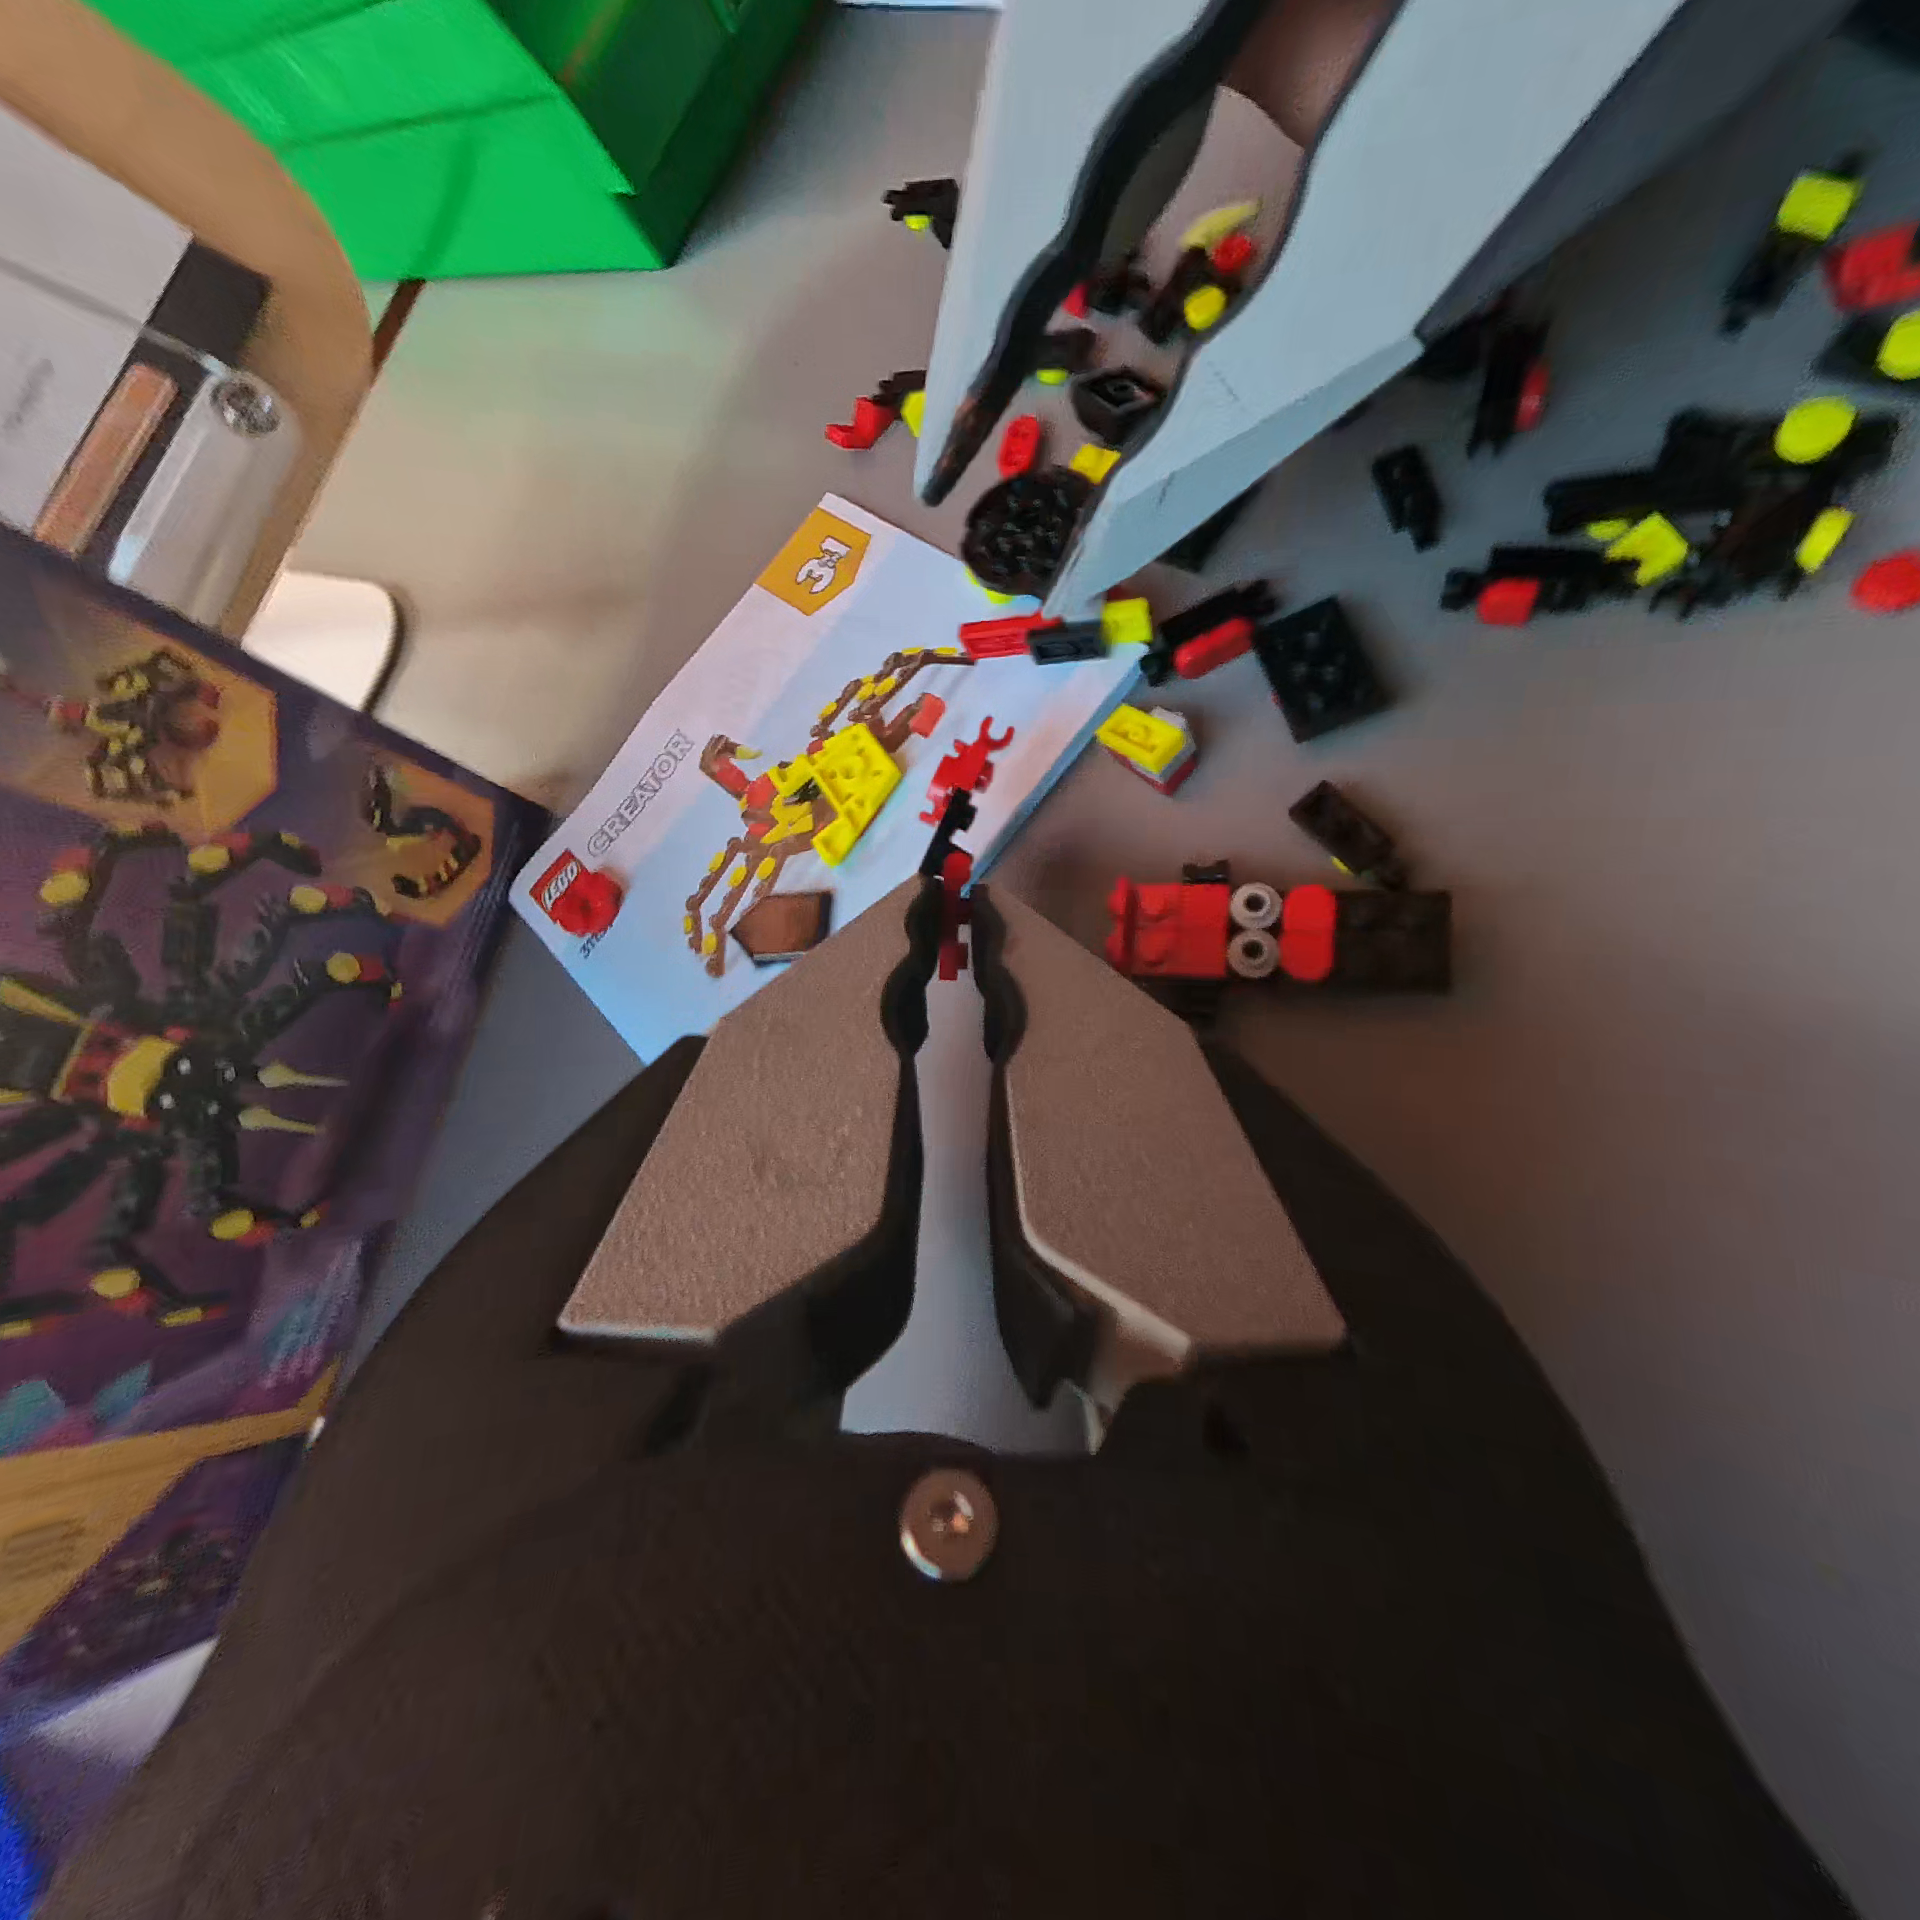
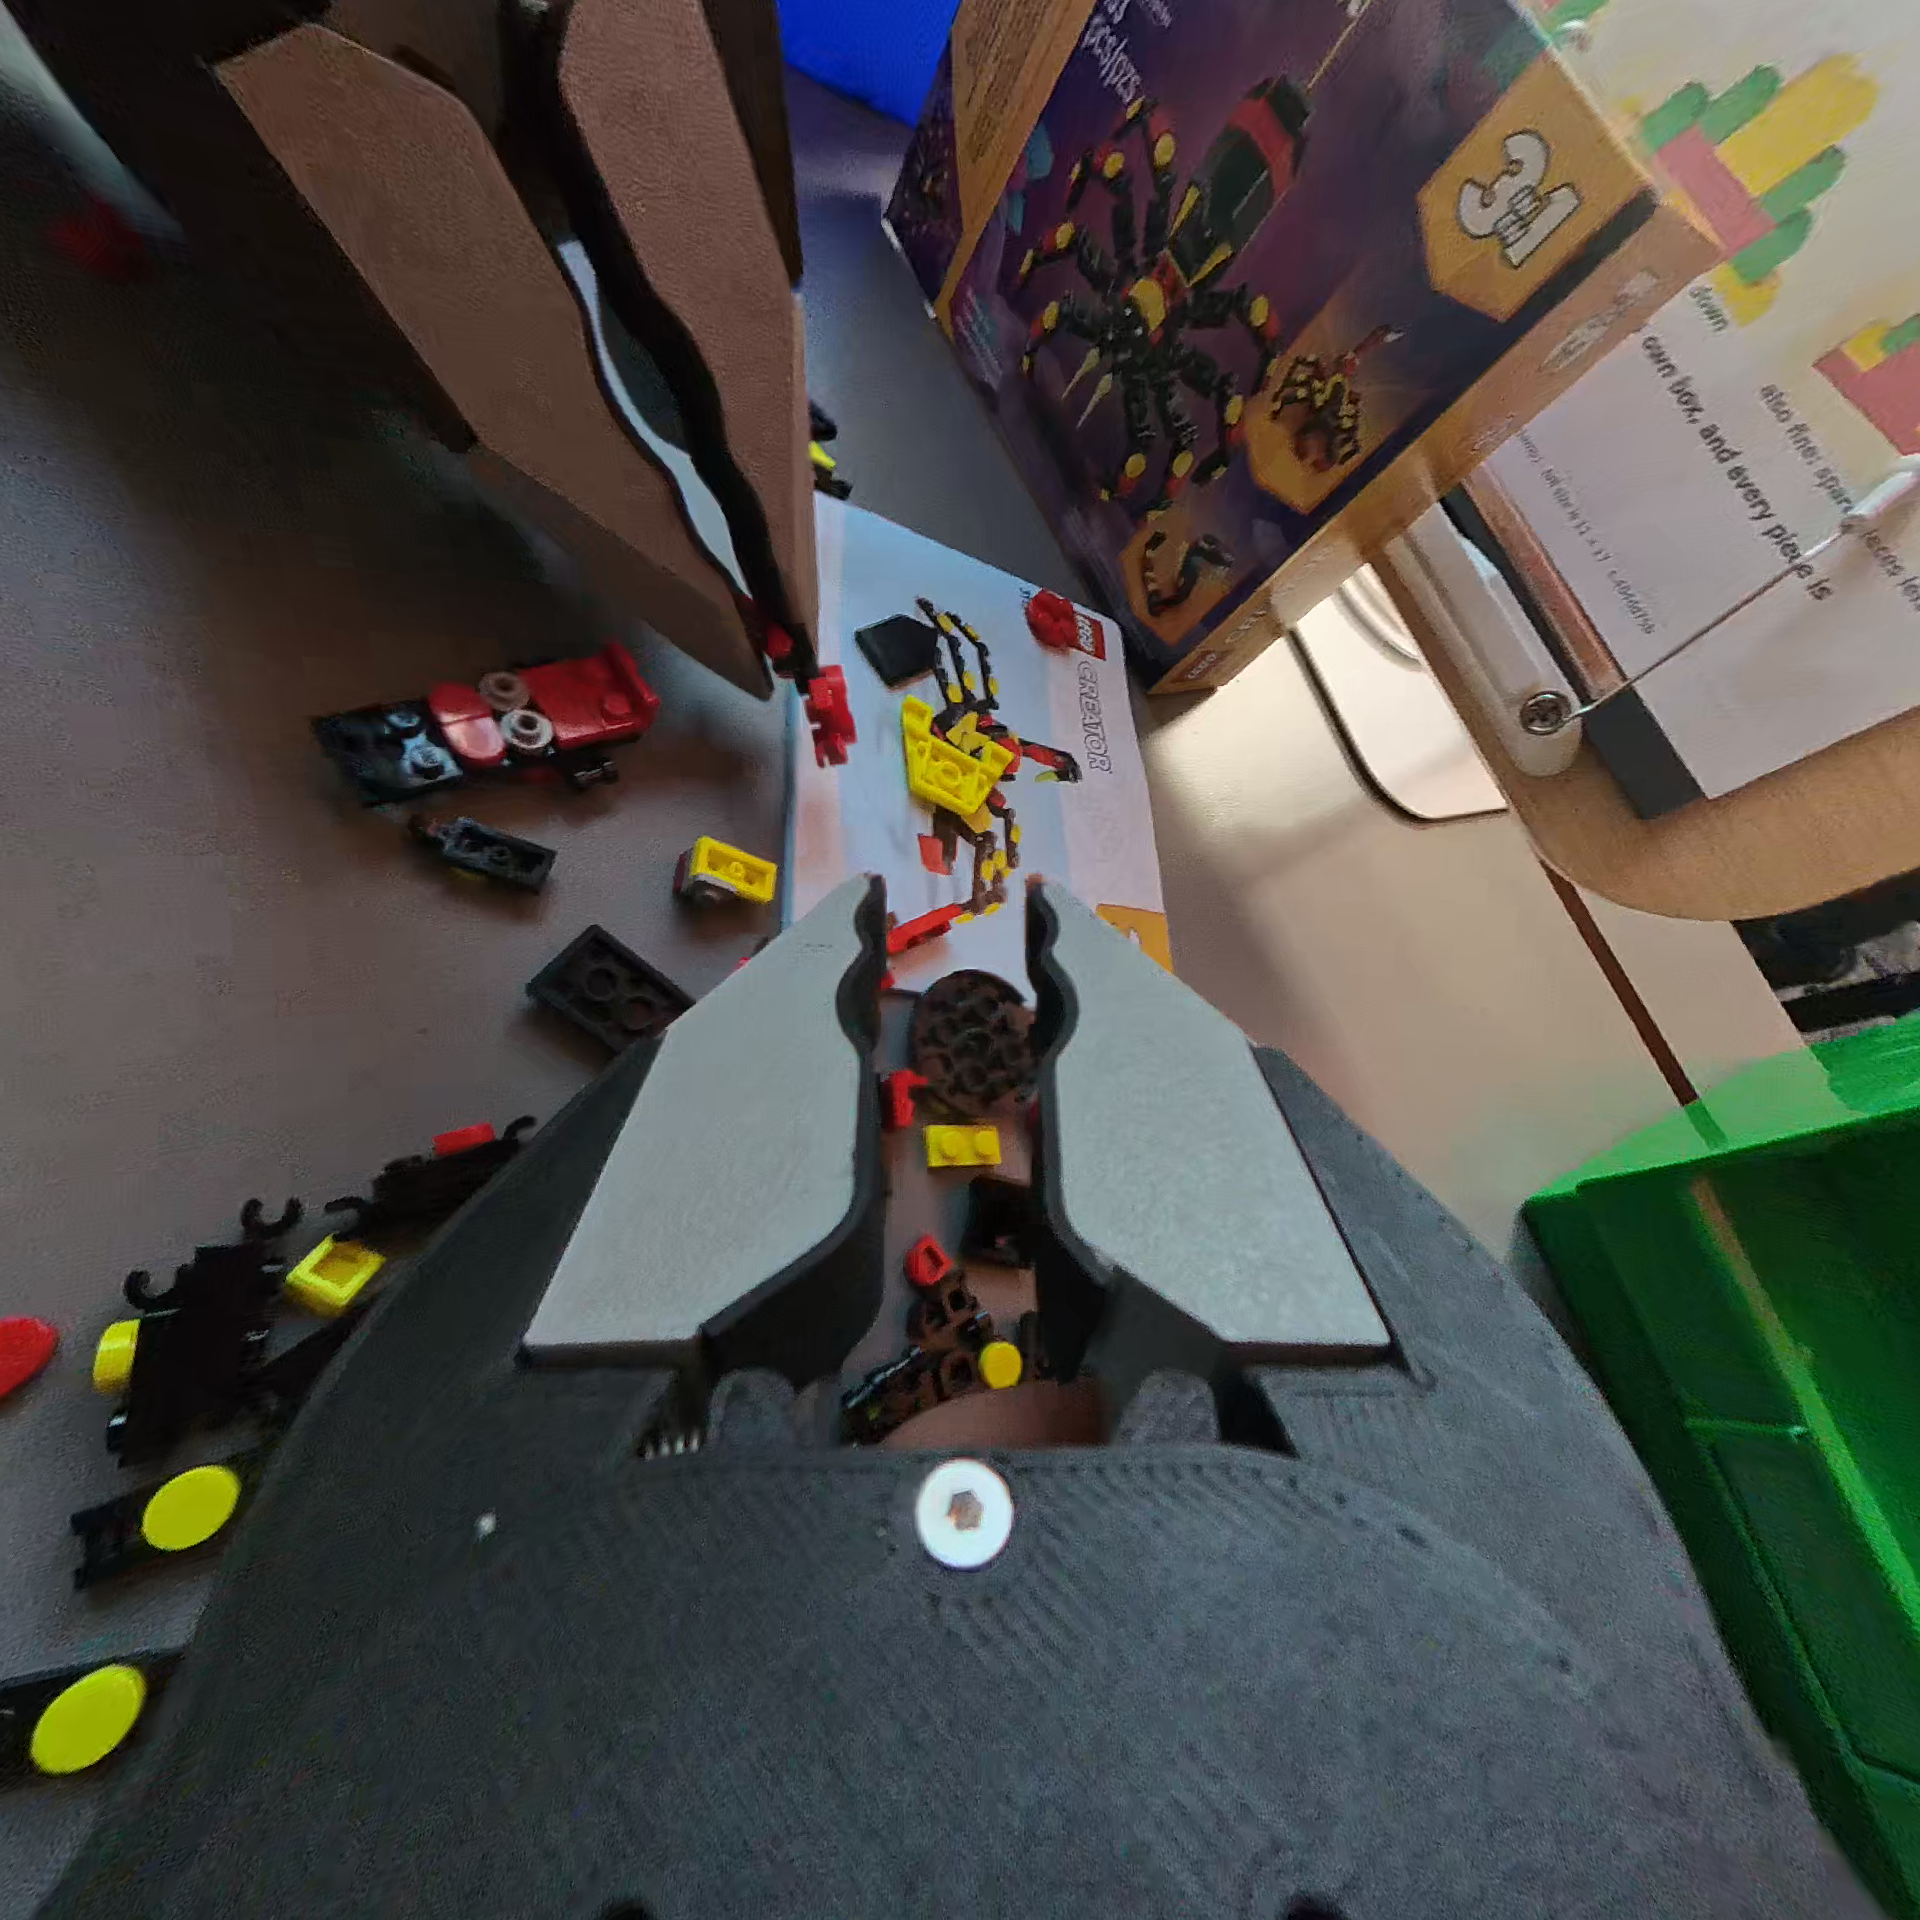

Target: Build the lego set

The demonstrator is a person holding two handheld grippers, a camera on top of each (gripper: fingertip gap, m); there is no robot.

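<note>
While most bricks lie loose beside the instruction booklet (image 1: pixel 790 769), the left hand-held gripper (image 1: pixel 948 920) pinches a red-and-black leg piece (image 1: pixel 951 831) over it; the right hand-held gripper (image 2: pixel 956 904) gapes empty; a small red-and-black assembly (image 1: pixel 1278 930) sits nearby.

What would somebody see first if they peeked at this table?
Probably the purple box with a big spider picture, standing beside the instruction booklet. Then the left gripper pinching a small red and black piece above the booklet's edge, while the open right gripper hovers over scattered red, yellow and black bricks.
</note>
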